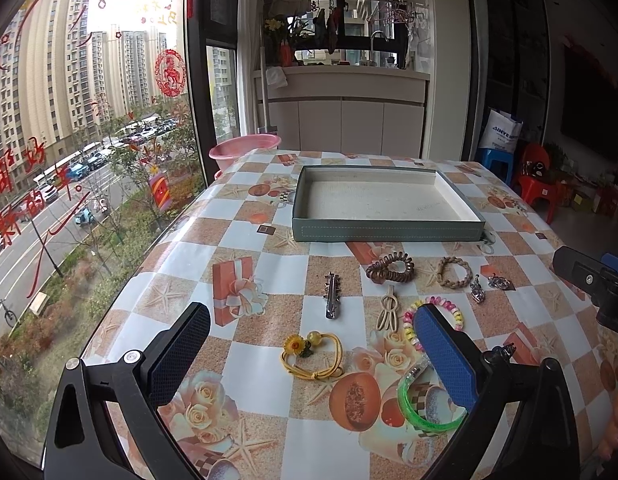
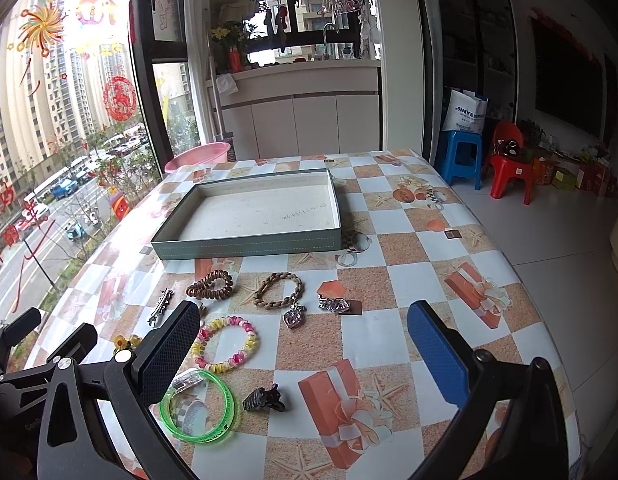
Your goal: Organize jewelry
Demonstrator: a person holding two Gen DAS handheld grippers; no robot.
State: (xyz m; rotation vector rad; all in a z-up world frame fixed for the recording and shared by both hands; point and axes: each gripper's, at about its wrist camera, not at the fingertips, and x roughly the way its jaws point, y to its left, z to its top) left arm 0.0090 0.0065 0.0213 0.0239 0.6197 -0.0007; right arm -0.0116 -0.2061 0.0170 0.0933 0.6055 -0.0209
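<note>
An empty grey-green tray [image 1: 385,232] [image 2: 245,246] sits at the far middle of the table. In front of it lie a brown coil hair tie [image 1: 390,267] [image 2: 210,285], a braided bracelet [image 1: 454,272] [image 2: 280,289], two silver heart charms [image 1: 477,290] [image 2: 333,305], a silver clip [image 1: 331,294], a beige clip [image 1: 387,312], a pastel coil bracelet [image 2: 224,344], a yellow flower hair tie [image 1: 312,356], a green bangle [image 1: 431,404] [image 2: 197,406] and a black claw clip [image 2: 264,400]. My left gripper [image 1: 311,354] is open above the yellow tie. My right gripper [image 2: 303,346] is open and empty.
The table wears a checked oilcloth [image 2: 409,268]. A window is along its left side, with a pink basin [image 1: 245,148] at the far left corner. Blue [image 2: 463,156] and red [image 2: 511,164] stools stand on the floor to the right.
</note>
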